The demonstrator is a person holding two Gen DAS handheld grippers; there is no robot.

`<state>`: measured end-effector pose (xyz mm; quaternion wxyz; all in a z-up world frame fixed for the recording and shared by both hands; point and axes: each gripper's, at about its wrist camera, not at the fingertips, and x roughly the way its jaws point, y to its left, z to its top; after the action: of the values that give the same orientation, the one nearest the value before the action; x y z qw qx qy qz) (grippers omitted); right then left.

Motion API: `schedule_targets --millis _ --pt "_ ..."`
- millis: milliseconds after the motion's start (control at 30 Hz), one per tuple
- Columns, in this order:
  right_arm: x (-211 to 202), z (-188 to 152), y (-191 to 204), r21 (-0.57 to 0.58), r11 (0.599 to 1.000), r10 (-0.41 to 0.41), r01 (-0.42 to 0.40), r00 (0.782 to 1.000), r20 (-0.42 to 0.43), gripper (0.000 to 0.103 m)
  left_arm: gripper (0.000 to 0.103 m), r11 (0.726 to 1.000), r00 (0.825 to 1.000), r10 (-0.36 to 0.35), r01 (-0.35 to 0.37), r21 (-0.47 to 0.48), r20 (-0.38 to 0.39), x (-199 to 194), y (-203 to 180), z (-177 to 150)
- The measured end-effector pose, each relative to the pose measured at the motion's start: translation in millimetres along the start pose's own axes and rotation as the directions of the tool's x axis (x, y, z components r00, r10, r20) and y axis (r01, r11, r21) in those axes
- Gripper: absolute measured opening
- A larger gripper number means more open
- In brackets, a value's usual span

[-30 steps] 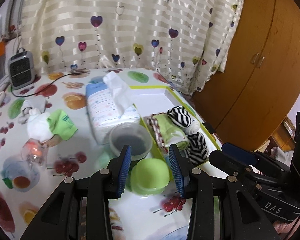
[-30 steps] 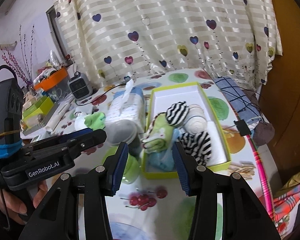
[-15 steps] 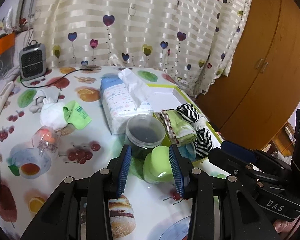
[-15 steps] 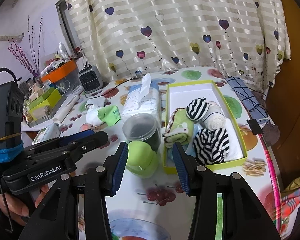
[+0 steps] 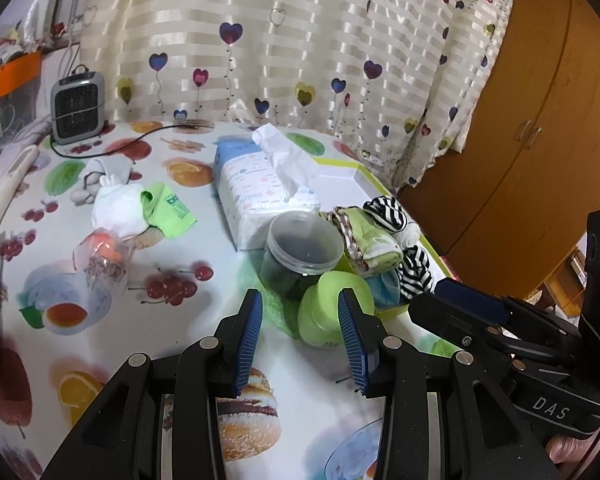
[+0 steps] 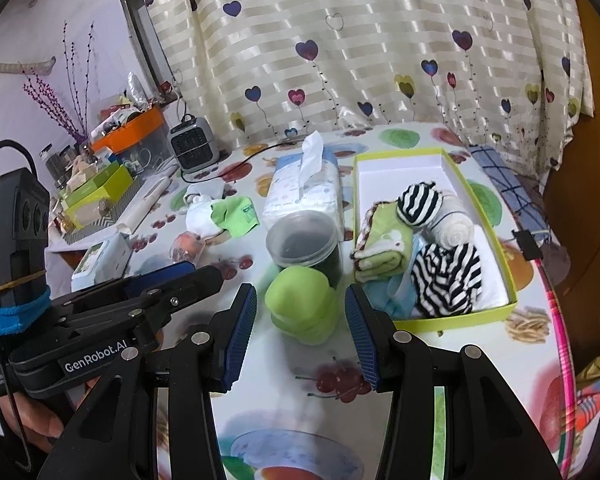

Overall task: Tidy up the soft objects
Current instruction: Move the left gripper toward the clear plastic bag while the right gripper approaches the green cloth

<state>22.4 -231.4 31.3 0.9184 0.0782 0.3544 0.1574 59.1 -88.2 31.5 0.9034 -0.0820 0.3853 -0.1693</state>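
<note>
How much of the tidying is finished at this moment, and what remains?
Done: rolled striped socks, a green folded cloth and other soft pieces lie in the yellow-green box. In hand: nothing; the left gripper and right gripper are both open and empty. Left: the white cloth and green cloth on the table, outside the box.

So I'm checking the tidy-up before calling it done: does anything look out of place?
Yes. A white cloth and a green cloth lie loose and crumpled on the table, well apart from the box holding the other rolled soft items. Nothing looks spilled or damaged.
</note>
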Motion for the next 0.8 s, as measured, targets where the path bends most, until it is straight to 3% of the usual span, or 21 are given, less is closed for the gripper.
schedule_targets --millis 400,800 --pt "9 -5 16 -0.037 0.998 0.042 -0.043 0.998 -0.045 0.047 0.037 1.000 1.000 0.008 -0.008 -0.028 -0.012 -5 20 -13" --pt "32 2 45 -0.110 0.991 0.064 -0.072 0.995 -0.074 0.047 0.040 0.985 0.995 0.101 -0.102 -0.143 -0.012 0 89 -11"
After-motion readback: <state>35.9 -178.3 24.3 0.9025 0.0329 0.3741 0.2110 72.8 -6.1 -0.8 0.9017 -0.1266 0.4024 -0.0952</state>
